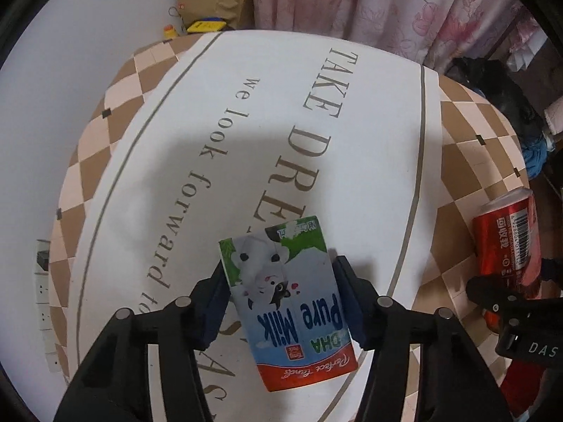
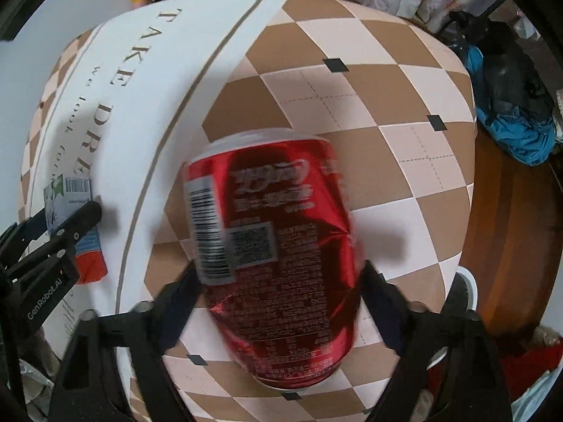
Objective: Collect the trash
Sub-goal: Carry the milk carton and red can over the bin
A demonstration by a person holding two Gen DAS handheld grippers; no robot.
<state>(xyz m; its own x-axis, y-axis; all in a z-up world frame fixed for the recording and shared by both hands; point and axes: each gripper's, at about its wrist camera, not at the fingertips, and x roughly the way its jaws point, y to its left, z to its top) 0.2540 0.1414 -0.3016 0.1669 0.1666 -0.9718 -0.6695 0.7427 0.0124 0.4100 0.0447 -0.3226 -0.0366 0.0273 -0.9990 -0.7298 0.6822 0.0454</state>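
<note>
My left gripper [image 1: 281, 292] is shut on a small "Pure Milk" carton [image 1: 286, 302] with a cartoon cow, held above the white printed middle of the tablecloth [image 1: 176, 112]. My right gripper [image 2: 278, 281] is shut on a dented red soda can [image 2: 278, 246], held above the brown and pink checked part of the cloth [image 2: 352, 88]. The can also shows in the left wrist view [image 1: 506, 235] at the right edge, and the carton also shows in the right wrist view [image 2: 75, 225] at the left edge.
A brown paper bag [image 1: 214, 0] and a yellow box [image 1: 206, 25] lie beyond the table's far edge. Pink flowered curtains [image 1: 387, 0] hang behind. Dark and blue bags [image 2: 510, 105] sit right of the table. A white round bin rim [image 2: 468, 288] shows low right.
</note>
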